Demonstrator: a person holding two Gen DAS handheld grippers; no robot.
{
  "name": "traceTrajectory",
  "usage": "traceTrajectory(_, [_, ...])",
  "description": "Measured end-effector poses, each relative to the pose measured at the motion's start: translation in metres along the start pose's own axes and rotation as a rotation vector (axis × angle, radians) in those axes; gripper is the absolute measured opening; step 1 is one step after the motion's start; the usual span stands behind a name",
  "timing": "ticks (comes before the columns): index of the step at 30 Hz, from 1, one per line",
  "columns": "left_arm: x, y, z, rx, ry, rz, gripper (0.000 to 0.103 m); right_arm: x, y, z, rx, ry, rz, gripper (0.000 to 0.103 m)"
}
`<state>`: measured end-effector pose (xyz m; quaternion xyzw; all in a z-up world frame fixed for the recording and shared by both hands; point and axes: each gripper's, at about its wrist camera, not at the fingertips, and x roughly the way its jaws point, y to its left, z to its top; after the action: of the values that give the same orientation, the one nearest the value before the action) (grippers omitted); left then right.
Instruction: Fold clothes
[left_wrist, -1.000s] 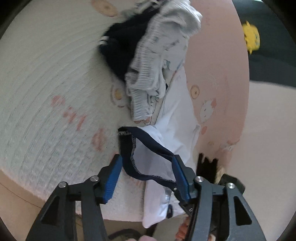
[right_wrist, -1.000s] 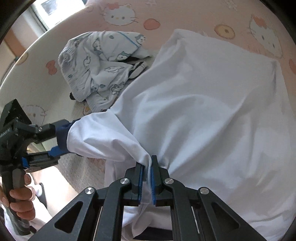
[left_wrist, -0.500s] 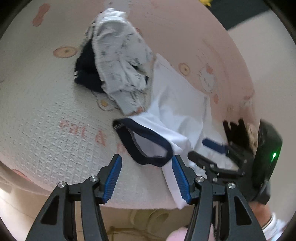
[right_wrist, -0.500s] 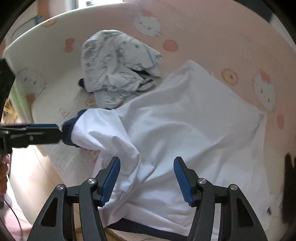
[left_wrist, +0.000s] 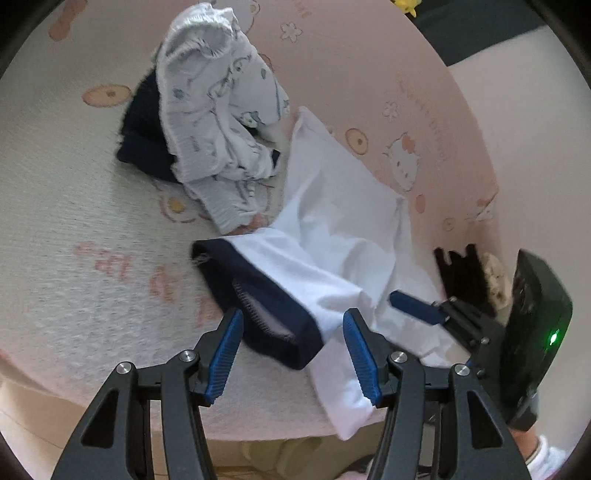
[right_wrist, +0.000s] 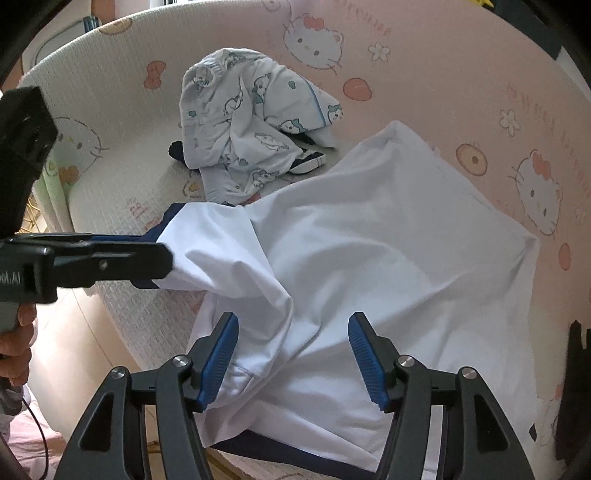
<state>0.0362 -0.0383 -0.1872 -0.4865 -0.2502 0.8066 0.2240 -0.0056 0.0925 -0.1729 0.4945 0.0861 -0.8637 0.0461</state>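
A white shirt (left_wrist: 332, 206) with navy trim lies spread on a cartoon-cat play mat (left_wrist: 74, 184). Its sleeve ends in a navy cuff (left_wrist: 273, 314), which sits between the jaws of my left gripper (left_wrist: 291, 350). Those jaws are closing, but the pads still stand clear of the cuff on both sides. From the right wrist view, the left gripper (right_wrist: 162, 258) reaches in at the sleeve end from the left. My right gripper (right_wrist: 291, 354) hangs open above a bunched fold of the white shirt (right_wrist: 388, 240), gripping nothing.
A crumpled pale garment with animal prints (left_wrist: 214, 122) lies over a dark navy garment (left_wrist: 144, 140) behind the shirt. A black object (left_wrist: 461, 277) sits at the mat's right edge. The mat's near edge drops to the floor (right_wrist: 74, 332) just below the grippers.
The right gripper let go of the pinched white fold and opened wide. The left jaws have narrowed around the navy cuff. Both hands rolled and lifted a little.
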Motion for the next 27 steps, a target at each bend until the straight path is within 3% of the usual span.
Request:
traceTrajectory(2, [0.002, -0.001, 0.004, -0.002, -0.003, -0.001, 0.018, 0.0, 0.002, 0.0, -0.011, -0.005, 0.002, 0.061])
traceTrajectory(5, [0.0, -0.003, 0.01, -0.007, -0.025, -0.048, 0.012, 0.001, 0.008, 0.002, -0.044, -0.026, 0.0, 0.062])
traceTrajectory(8, [-0.005, -0.007, 0.018, -0.015, -0.05, -0.1, 0.011, 0.005, 0.013, 0.006, -0.068, -0.032, 0.035, 0.062])
traceTrajectory(16, [-0.011, -0.018, 0.038, 0.02, -0.057, -0.151, 0.011, 0.012, 0.031, 0.025, -0.166, -0.088, 0.048, 0.062])
traceTrajectory(22, [-0.013, -0.018, 0.046, 0.031, -0.072, -0.119, 0.011, 0.02, 0.031, 0.036, -0.149, -0.112, 0.059, 0.06])
traceTrajectory(23, [-0.013, -0.017, 0.047, 0.029, -0.074, -0.121, 0.011, 0.022, 0.03, 0.037, -0.136, -0.107, 0.076, 0.046])
traceTrajectory(24, [-0.013, -0.016, 0.048, 0.024, -0.075, -0.118, 0.011, 0.024, 0.028, 0.038, -0.114, -0.101, 0.091, 0.014])
traceTrajectory(25, [-0.013, -0.014, 0.049, 0.018, -0.073, -0.115, 0.011, 0.025, 0.025, 0.039, -0.085, -0.096, 0.096, 0.005])
traceTrajectory(27, [-0.013, -0.011, 0.051, 0.006, -0.067, -0.109, 0.011, 0.027, 0.018, 0.04, -0.03, -0.087, 0.112, 0.003])
